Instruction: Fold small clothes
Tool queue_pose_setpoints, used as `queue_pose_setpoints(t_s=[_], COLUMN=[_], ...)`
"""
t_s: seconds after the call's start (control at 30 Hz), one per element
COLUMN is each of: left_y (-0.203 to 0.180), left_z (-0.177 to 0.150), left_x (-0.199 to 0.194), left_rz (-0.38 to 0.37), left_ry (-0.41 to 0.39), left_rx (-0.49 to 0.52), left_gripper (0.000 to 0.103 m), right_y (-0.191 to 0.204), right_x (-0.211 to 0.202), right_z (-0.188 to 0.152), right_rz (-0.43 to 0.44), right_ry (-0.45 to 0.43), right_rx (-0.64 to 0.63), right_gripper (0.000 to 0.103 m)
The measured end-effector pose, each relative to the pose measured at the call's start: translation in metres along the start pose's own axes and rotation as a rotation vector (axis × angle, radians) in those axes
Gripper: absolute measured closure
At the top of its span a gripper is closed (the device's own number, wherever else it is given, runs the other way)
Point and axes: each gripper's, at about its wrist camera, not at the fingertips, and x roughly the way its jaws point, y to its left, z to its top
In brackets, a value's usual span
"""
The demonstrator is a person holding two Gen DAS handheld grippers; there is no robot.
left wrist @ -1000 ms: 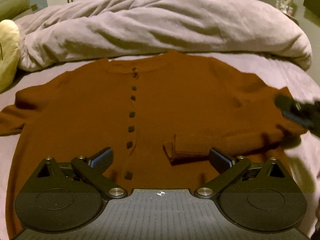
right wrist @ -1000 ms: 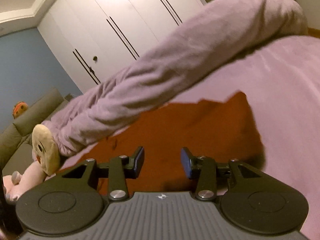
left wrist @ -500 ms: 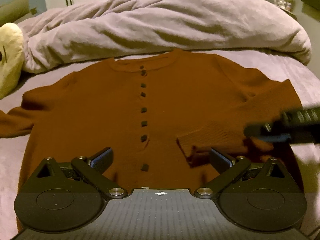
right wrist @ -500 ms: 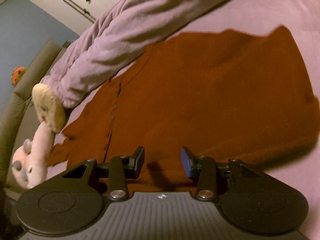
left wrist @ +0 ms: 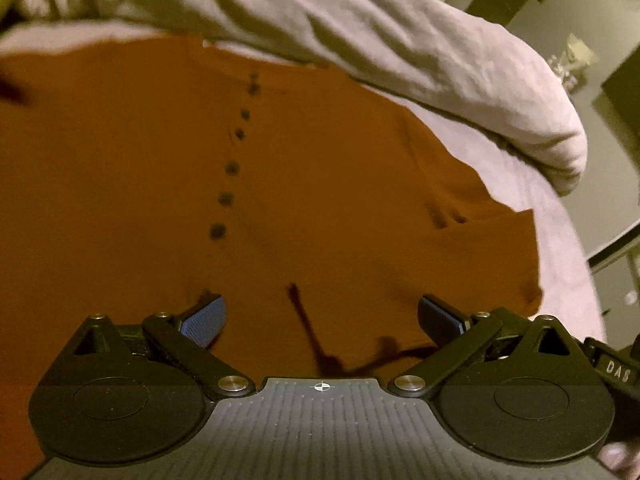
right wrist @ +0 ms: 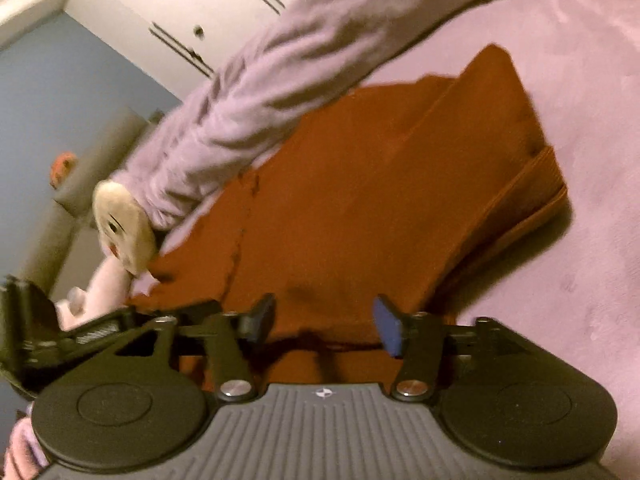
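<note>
Lilac bed (right wrist: 580, 80), rust cardigan (left wrist: 320, 184); "DAS" on right claw (right wrist: 324, 322).

A rust-brown buttoned cardigan (left wrist: 320, 184) lies flat, front up, on the bed, its row of dark buttons (left wrist: 232, 168) running down the middle. One sleeve (right wrist: 508, 184) is folded across its body, ribbed cuff at the edge.

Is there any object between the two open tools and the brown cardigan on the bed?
Nothing visible is in the way. The left tool and the right tool are both open directly over the brown cardigan. The rolled duvet lies beyond its collar.
</note>
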Motion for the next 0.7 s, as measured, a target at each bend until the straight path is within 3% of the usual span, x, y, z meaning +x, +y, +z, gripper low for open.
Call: queue_pose_setpoints(t_s=[0.1, 0.17, 0.23, 0.3, 0.37, 0.43, 0.5, 0.57, 0.6, 0.7], left_y=[0.001, 0.000, -0.001, -0.002, -0.005, -0.008, -0.010, -0.014, -0.015, -0.011], left_z=[-0.002, -0.002, -0.001, 0.001, 0.005, 0.006, 0.006, 0.004, 0.004, 0.006], left_x=[0.009, 0.015, 0.021, 0.024, 0.026, 0.027, 0.032, 0.037, 0.037, 0.028], left_rz=[-0.058, -0.076, -0.073, -0.083, -0.102, -0.133, -0.143, -0.114, -0.094, -0.098], left_ry=[0.031, 0.042, 0.043, 0.038, 0.043, 0.057, 0.079, 0.086, 0.086, 0.056], left_rx=[-0.053, -0.067, -0.081, -0.103, -0.123, -0.126, -0.124, -0.084, -0.065, -0.059], left_gripper=[0.000, 0.006, 0.022, 0.027, 0.039, 0.057, 0.062, 0.081, 0.097, 0.097], right_y=[-0.002, -0.002, -0.004, -0.007, -0.010, -0.013, -0.015, -0.017, -0.017, -0.023], right_x=[-0.009, -0.011, -0.010, -0.011, -0.011, -0.011, -0.012, -0.014, -0.015, -0.019], right_z=[0.001, 0.003, 0.004, 0.004, 0.003, 0.004, 0.005, 0.005, 0.006, 0.007], right_rz=[-0.014, -0.029, -0.044, -0.062, -0.075, -0.084, -0.091, -0.099, -0.104, -0.106], right_ry=[-0.070, -0.102, -0.117, -0.134, -0.156, -0.175, -0.189, -0.199, -0.203, -0.221], right_rx=[-0.025, -0.035, -0.035, -0.032, -0.024, -0.007, 0.002, -0.004, -0.005, 0.012], right_gripper=[0.044, 0.045, 0.048, 0.057, 0.062, 0.062, 0.062, 0.062, 0.062, 0.062])
